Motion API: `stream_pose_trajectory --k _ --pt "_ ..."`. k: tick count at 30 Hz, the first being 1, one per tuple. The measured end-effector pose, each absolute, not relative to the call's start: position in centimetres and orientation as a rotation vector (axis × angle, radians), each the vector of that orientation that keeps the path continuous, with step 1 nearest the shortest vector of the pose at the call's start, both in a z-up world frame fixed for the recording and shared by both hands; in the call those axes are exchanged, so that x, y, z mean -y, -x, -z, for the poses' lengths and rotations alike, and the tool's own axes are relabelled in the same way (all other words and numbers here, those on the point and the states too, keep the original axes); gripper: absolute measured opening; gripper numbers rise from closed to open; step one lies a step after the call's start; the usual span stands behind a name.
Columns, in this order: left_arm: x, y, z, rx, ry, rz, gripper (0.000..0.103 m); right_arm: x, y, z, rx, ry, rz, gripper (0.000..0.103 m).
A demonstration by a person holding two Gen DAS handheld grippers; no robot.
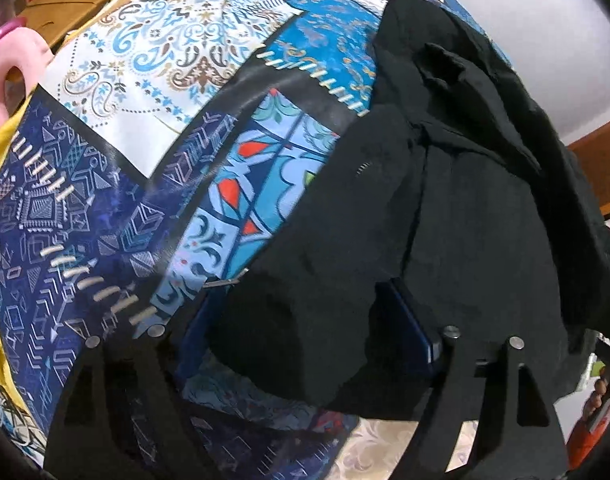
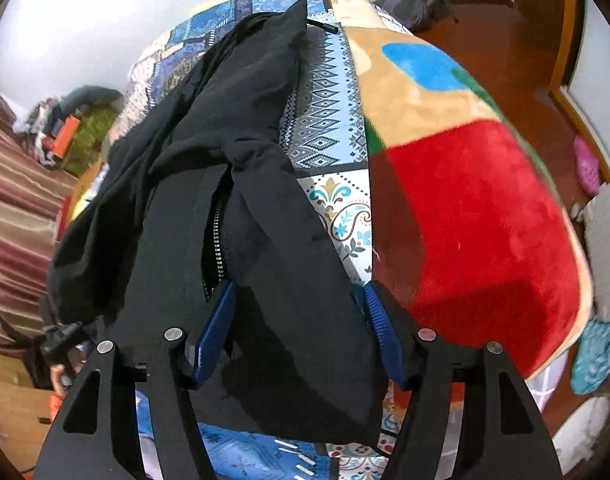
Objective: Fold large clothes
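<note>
Both of my grippers point forward over the patchwork bedspread. Left gripper: blue fingers spread around a thick bundle of the black jacket, whether they press it I cannot tell. Right gripper: blue pads flank a jacket fold beside the zipper, the grip likewise unclear. The jacket lies crumpled along the bed, next to a red fleece blanket.

black jacket drapes left hand-held gripper | pads mostly hidden | grip unclear
</note>
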State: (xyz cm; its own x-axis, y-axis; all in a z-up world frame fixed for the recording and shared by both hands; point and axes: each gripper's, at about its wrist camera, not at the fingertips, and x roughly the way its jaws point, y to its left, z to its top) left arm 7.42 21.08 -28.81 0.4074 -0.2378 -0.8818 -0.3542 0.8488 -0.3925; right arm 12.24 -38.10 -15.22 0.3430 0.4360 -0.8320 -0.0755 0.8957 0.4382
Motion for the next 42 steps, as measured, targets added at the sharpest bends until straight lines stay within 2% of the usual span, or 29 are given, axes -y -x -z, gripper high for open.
stream_pose_trajectory --k 3,4,5,8,10,11,12,19,29,35,42 --pt "-21.3 -6.7 28.4 -1.147 0.678 0.0 0.077 38.6 -11.6 14.9 -1.177 -0.382 -0.369 0.056" --pt "-21.3 -6.5 28.2 -1.137 0.704 0.026 0.071 38.7 -11.4 14.7 -1.173 -0.384 -0.38 0.053" --pt "-21.2 -6.4 28.0 -1.133 0.721 0.045 0.059 38.6 -11.3 14.5 -1.167 -0.384 -0.391 0.05" --pt "-21.0 -6.1 27.7 -1.126 0.779 0.089 0.037 38.6 -10.9 13.8 -1.147 -0.402 -0.438 0.04" --pt "-20.7 -6.2 27.1 -1.117 0.783 0.089 0.027 38.6 -11.1 13.8 -1.144 -0.431 -0.467 0.023" --pt "-20.6 -6.3 26.7 -1.109 0.779 0.084 0.025 38.6 -11.2 14.0 -1.151 -0.461 -0.479 0.018" --pt "-20.5 -6.3 25.9 -1.095 0.771 0.084 0.024 38.2 -11.6 14.2 -1.153 -0.473 -0.474 0.01" --pt "-19.1 -8.1 18.0 -0.939 0.717 0.184 0.019 36.6 -12.7 11.2 -1.072 -0.469 -0.514 0.005" --pt "-16.7 -17.2 8.4 -0.802 0.659 0.307 0.016 34.5 -19.6 5.6 -0.969 -0.488 -0.622 0.003" --pt "-18.4 -23.5 8.3 -0.777 0.69 0.241 0.015 34.3 -25.5 5.7 -0.948 -0.491 -0.56 0.003" --pt "-21.7 -31.3 13.9 -0.839 0.639 0.034 0.014 36.8 -32.5 8.7 -0.97 -0.558 -0.451 0.003"
